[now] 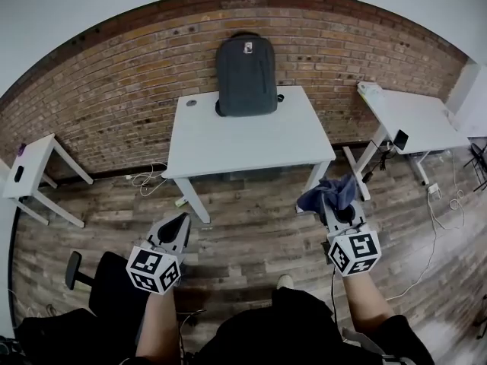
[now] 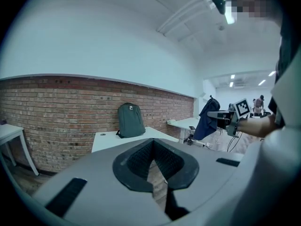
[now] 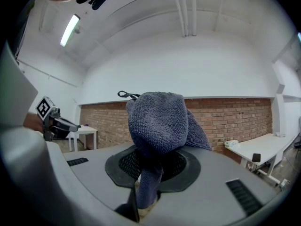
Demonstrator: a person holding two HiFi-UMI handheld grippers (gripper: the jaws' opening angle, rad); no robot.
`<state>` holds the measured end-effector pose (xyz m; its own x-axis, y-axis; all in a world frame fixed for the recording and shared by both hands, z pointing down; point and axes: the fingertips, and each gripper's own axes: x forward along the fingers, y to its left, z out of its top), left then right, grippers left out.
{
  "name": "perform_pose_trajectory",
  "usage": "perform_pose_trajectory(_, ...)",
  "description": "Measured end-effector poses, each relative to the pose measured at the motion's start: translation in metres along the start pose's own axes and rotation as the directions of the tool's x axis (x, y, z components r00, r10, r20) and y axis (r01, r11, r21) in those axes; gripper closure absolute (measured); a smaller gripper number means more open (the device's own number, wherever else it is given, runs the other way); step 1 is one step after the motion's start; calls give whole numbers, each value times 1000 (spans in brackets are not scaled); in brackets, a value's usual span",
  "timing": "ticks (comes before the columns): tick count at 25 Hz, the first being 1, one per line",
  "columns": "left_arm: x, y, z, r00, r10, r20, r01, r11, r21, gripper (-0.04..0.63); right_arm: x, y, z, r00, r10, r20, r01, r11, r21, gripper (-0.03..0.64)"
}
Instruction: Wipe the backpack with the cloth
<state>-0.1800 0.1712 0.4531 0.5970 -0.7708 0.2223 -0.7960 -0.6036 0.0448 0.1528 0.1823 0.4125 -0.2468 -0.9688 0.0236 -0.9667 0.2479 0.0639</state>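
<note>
A person stands back from a white table [image 1: 251, 147] set against a brick wall [image 1: 114, 90]. The dark backpack [image 1: 246, 76] sits upright at the table's far edge, leaning on the brick and well apart from both tools. At far left is a small side table [image 1: 34, 162], and nearer the person a black chair [image 1: 95, 280]. Just right of the chair is the left gripper [image 1: 180, 221], its jaws pressed together on nothing, with only floorboards showing past them in its own view. Right of centre, the right gripper [image 1: 341, 206] has its jaws clenched on a blue-grey cloth [image 1: 329, 192], pinched low so that most of the towel bunches beyond the jaws. A second white table [image 1: 415, 116] stands further right, with cables [image 1: 445, 204] trailing over the wooden floor [image 1: 251, 226]

Wiping has not begun, and the walk-up to the table looks to be the step in hand. Done well, the bunched cloth rather than the jaw tips would meet the fabric, in long strokes down the front panel. The free left gripper could steady the pack, which is soft and only propped, so it may slump or slide. The floor straight ahead lies open, but there are margins to mind: the table's near edge and legs, the chair at left and the cables at right
</note>
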Motion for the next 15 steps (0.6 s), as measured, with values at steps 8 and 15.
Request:
perform_pose_trajectory(8, -61, -10, -28, 999, -34, -4, 34, 999, -28, 600, -55, 52, -9, 999, -11, -32, 11, 1000, 10, 555)
perform_pose_trajectory(15, -99, -22, -42, 1000, -17, -2, 17, 999, -43, 600, -83, 70, -8, 999, 2, -32, -2, 1000, 1, 555)
